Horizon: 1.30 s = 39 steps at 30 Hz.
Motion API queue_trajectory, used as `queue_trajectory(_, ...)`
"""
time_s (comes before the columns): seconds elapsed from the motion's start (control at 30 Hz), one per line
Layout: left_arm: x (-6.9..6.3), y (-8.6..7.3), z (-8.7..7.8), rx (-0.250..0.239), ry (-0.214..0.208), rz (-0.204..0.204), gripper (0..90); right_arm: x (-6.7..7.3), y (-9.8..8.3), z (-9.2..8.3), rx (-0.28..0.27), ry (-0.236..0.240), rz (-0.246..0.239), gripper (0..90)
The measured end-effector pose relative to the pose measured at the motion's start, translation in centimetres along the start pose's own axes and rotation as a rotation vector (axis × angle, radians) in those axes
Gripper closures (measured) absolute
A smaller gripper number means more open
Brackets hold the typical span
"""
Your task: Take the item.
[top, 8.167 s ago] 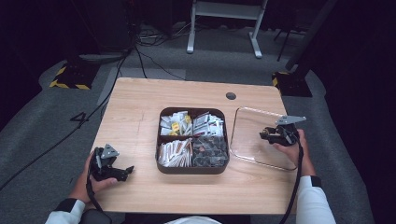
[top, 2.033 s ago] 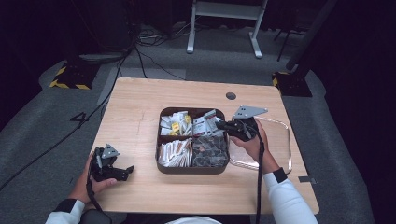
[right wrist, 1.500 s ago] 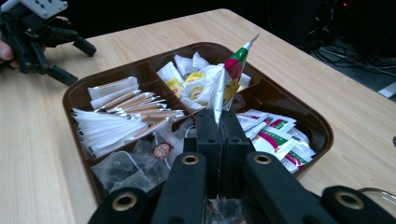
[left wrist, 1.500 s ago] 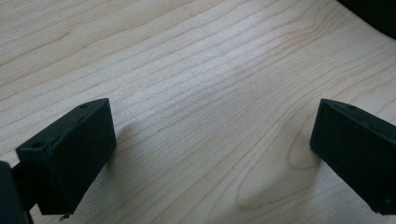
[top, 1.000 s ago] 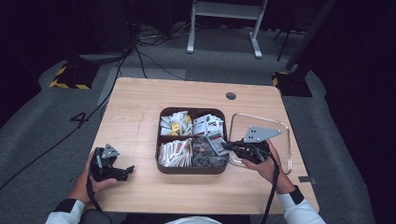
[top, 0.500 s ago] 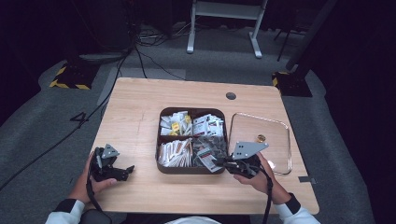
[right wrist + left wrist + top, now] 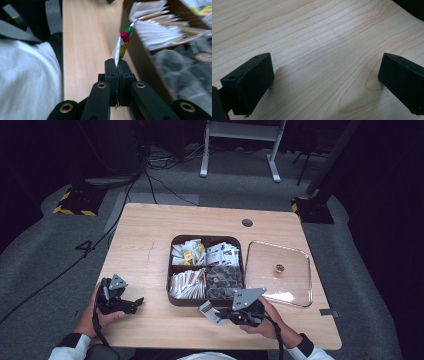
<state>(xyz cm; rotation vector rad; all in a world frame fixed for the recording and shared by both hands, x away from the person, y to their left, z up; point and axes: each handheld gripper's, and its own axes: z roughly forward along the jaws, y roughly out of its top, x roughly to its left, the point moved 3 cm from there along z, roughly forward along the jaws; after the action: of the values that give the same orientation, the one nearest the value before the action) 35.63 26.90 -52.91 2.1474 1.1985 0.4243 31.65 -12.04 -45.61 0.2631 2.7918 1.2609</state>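
My right gripper is shut on a flat sachet with a red, green and white print, held edge-on in the right gripper view as the sachet sticking up from the closed jaws. It hovers over the table just in front of the brown four-compartment tray, whose compartments hold several sachets, paper sticks and dark capsules. My left gripper rests on the table at the front left, jaws open with bare wood between its fingertips.
The tray's clear lid with a gold knob lies flat to the right of the tray. A cable hole sits near the table's far edge. The person's white sleeve is close behind the right gripper.
The right gripper has carried the sachet out of the tray's right side, toward the table's front edge and lower. The left gripper has stayed put.
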Motion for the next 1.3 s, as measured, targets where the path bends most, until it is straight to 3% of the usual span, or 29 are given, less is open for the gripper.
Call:
queue_trajectory(0.23, 0.0, 0.0, 0.0, 0.0, 0.0, 0.0, 0.4, 0.8, -0.6, 2.1, 0.046, 0.053, 0.002, 88.7)
queue_trajectory(0.33, 0.0, 0.0, 0.0, 0.0, 0.0, 0.001, 0.5, 0.5, -0.8, 2.5, 0.041, 0.067, 0.036, 88.0)
queue_trajectory(0.47, 0.0, 0.0, 0.0, 0.0, 0.0, 0.005, 0.4, -0.1, -1.1, 2.3, 0.045, 0.043, 0.05, 85.7)
queue_trajectory(0.6, 0.0, 0.0, 0.0, 0.0, 0.0, 0.002, 0.5, -0.6, -1.4, 2.5, 0.079, 0.022, 0.058, 73.6)
queue_trajectory(1.0, 0.0, 0.0, 0.0, 0.0, 0.0, 0.002, 0.5, -1.7, -1.9, 1.9, 0.122, -0.063, 0.064, 54.5)
queue_trajectory(1.17, 0.0, 0.0, 0.0, 0.0, 0.0, 0.002, 0.5, -2.2, -1.8, 0.9, 0.101, -0.086, 0.079, 51.9)
queue_trajectory(1.3, 0.0, 0.0, 0.0, 0.0, 0.0, 0.002, 0.5, -2.2, -1.7, -0.1, 0.074, -0.081, 0.056, 42.1)
